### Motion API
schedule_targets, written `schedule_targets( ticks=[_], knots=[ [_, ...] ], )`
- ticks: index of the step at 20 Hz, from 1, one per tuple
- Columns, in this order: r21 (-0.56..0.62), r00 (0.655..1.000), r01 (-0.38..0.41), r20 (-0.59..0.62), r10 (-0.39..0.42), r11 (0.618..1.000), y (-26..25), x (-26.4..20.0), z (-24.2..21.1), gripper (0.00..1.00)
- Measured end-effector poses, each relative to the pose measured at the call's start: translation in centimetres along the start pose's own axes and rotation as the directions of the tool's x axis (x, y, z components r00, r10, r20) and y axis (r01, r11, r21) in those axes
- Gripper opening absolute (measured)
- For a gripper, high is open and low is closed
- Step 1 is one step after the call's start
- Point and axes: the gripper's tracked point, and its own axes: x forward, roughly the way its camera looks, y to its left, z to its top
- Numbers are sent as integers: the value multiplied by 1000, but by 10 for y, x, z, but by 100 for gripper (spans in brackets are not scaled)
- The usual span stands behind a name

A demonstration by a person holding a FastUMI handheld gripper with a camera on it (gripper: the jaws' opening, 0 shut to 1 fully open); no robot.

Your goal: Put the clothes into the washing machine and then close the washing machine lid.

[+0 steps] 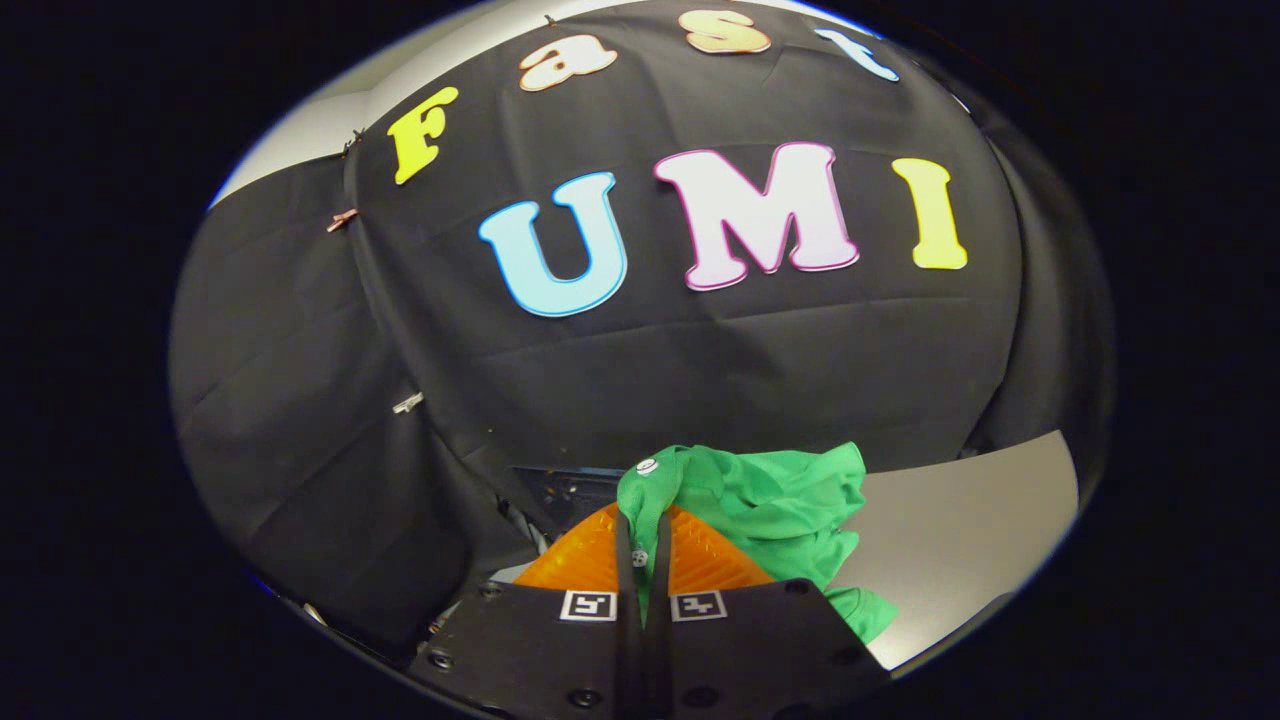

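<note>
Between the fingers, the gripper [645, 560] has a fold of the green garment [775, 505] pinched, pads pressed nearly together on it. Most of the cloth bunches up just ahead and off to the right (lower part hidden behind the finger bodies), crumpled, small white button [646, 466] showing, hanging over a grey table [970, 520].

I count one green shirt [775, 505], pinched between the two fingers [600, 560] of my one gripper [646, 555], which are closed together on its cloth. Two small white buttons show on it. One grey tabletop [960, 530] lies under it.
</note>
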Motion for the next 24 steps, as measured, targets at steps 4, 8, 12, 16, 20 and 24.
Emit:
schedule_targets(
  ticks=[4,8,12,16,20,24],
  knots=[
    [-4,1000,0,-31,0,1000,22,34,-34,5],
    [12,997,-13,-73,14,1000,39,66,-73,5],
    [-13,993,14,-120,-16,1000,39,98,-115,5],
    [-55,986,65,-150,-72,996,22,127,-155,5],
    [-18,974,97,-202,-99,995,2,146,-190,5],
    [-25,965,122,-231,-125,992,-16,158,-215,8]
  ],
)
